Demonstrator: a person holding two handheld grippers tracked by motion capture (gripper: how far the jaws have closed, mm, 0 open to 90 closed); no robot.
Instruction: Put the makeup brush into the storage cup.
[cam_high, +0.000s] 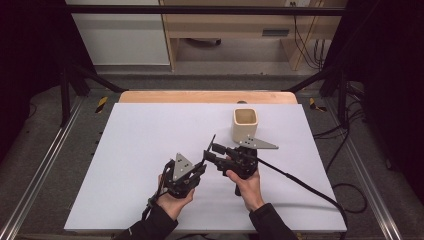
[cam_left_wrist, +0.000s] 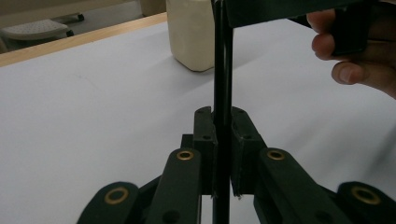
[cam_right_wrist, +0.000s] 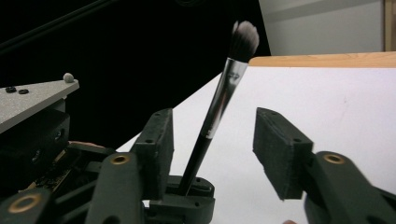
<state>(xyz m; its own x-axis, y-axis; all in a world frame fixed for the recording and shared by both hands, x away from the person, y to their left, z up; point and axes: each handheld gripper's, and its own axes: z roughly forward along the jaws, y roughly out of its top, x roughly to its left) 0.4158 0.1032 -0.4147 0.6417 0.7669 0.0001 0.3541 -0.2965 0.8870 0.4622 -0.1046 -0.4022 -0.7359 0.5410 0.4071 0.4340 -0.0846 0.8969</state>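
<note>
Left gripper clamps a brush by its handle, bristles up, above the white table. Right gripper jaws stand apart, one on each side of the brush, not touching it. Cream cup stands near, beyond the right gripper.
</note>
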